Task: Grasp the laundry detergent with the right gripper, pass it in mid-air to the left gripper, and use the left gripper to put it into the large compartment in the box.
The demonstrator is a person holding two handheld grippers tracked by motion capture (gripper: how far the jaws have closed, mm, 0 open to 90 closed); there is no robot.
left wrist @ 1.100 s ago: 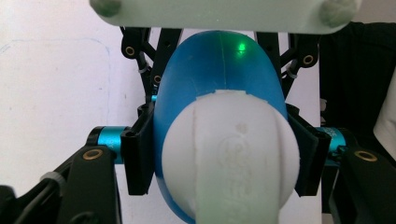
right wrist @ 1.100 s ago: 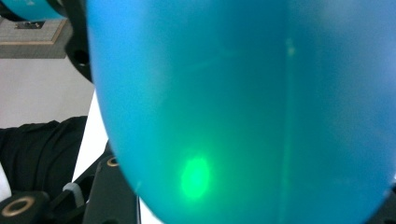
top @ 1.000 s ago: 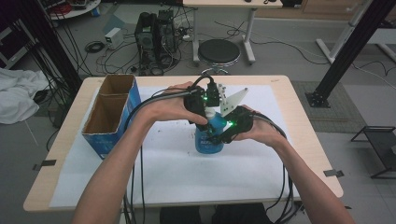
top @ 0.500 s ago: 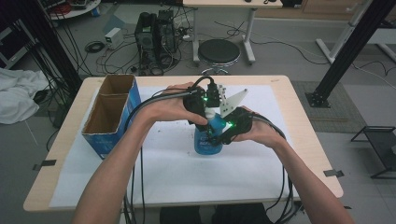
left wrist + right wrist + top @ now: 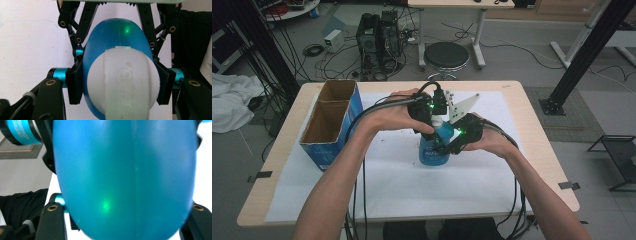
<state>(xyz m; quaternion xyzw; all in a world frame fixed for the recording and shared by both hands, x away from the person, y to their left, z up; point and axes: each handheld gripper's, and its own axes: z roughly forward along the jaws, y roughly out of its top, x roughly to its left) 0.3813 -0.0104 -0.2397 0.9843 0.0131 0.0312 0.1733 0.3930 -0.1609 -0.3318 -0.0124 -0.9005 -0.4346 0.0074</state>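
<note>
At table centre, both forearms converge on the upright blue bottle (image 5: 433, 150). Left gripper (image 5: 428, 111), from above, clamps its white cap (image 5: 123, 82). Right gripper (image 5: 451, 142), jaws just opening, flanks the bottle body; contact cannot be told. Farther left, a two-compartment cardboard box (image 5: 330, 122) stands open.

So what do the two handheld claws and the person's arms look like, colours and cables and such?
Both claws, left claw and right claw, are black, built of linked bars with brass-coloured pivot rivets and turquoise metal collars. Each shows a green light, and black cables trail back along the forearms. A grey three-cornered plate sits on top of one. The forearms are bare, with no sleeves or gloves.
</note>
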